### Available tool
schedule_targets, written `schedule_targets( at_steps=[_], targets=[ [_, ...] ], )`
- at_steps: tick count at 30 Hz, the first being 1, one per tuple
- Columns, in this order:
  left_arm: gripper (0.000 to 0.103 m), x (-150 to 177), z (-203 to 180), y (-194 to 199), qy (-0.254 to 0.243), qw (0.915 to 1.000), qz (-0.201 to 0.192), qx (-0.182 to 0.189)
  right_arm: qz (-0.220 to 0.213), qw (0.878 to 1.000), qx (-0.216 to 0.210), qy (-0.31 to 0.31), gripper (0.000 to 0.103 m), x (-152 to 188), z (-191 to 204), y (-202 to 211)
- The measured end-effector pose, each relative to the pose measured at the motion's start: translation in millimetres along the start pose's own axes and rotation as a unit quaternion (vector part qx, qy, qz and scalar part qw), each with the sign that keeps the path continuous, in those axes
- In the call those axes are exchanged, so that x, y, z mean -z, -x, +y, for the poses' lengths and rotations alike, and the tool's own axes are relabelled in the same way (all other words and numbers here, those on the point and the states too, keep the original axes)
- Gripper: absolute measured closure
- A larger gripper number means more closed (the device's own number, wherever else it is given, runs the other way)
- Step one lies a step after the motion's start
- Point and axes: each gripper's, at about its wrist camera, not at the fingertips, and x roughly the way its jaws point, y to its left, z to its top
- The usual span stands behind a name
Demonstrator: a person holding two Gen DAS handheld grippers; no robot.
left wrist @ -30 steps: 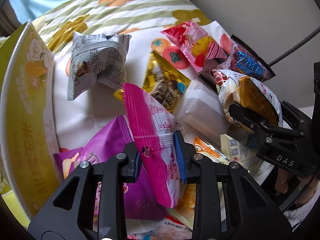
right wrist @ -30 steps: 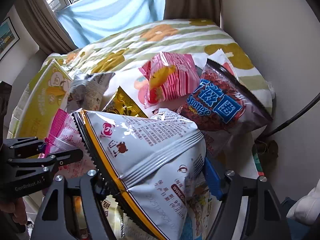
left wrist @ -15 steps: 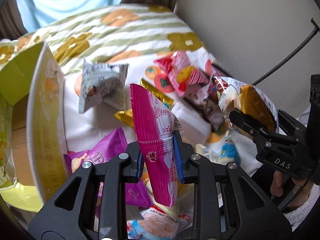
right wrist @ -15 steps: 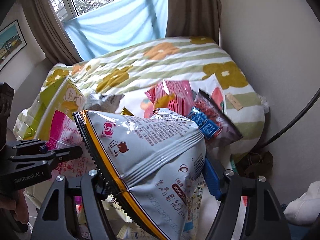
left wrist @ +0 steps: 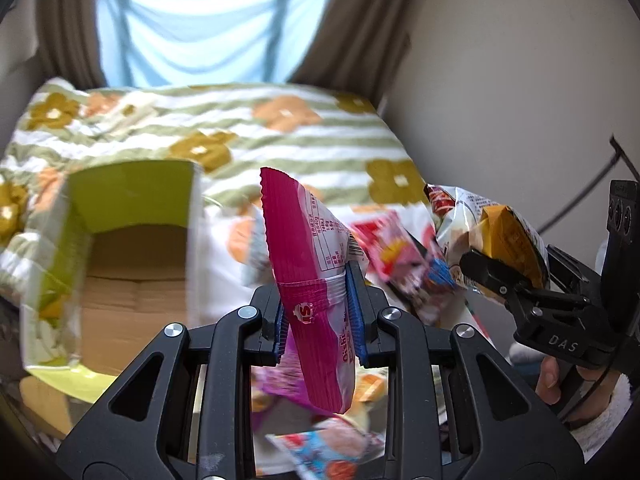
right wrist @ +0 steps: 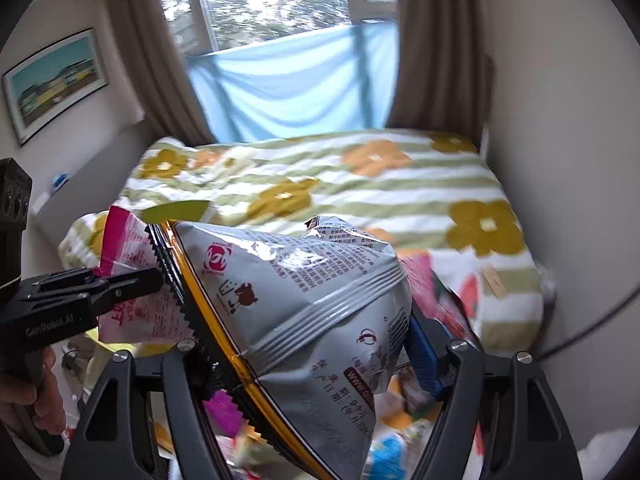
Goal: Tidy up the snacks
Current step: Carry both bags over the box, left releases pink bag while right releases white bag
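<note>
My left gripper (left wrist: 318, 316) is shut on a pink snack packet (left wrist: 308, 264) and holds it upright above the bed. The packet also shows in the right wrist view (right wrist: 128, 280), in the left gripper (right wrist: 120, 286). My right gripper (right wrist: 304, 360) is shut on a large grey snack bag with an orange edge (right wrist: 304, 312); in the left wrist view the gripper (left wrist: 500, 276) holds that bag (left wrist: 492, 232) at the right. An open yellow-green cardboard box (left wrist: 120, 264) stands left of the pink packet.
Several loose snack packets (left wrist: 400, 264) lie on the flowered, striped bedspread (left wrist: 280, 128) below both grippers. A wall (left wrist: 500, 80) runs along the right side. A window with a blue cloth (right wrist: 296, 88) and curtains is behind the bed.
Both grippers have risen and tilted up with their packets. The snack pile has dropped low in view, and the box's open inside and the window have come into sight.
</note>
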Motion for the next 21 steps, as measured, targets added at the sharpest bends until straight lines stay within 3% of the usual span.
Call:
schedule_targets(
  at_steps=[5,10,15,21],
  targets=[
    [0.081,-3.6,65.2,38.1,0.021,0.9991,-0.023,-0.028,0.001,0.999,-0.05,0.014,0.034,-19.2,52.0,-12.1],
    [0.081,6.3,136.5,51.7,0.032,0.998,-0.011,-0.054,0.016,0.997,-0.073,0.018,0.034,-24.9,114.7,-41.1],
    [0.081,17.7,205.7,41.5,0.038,0.9961,0.022,-0.077,0.048,0.994,-0.094,-0.005,0.034,-22.1,168.4,-74.0],
    [0.081,32.2,255.6,9.9,0.023,0.9955,0.061,-0.068,0.075,0.994,-0.078,-0.014,0.034,-12.4,215.0,-108.8]
  ],
)
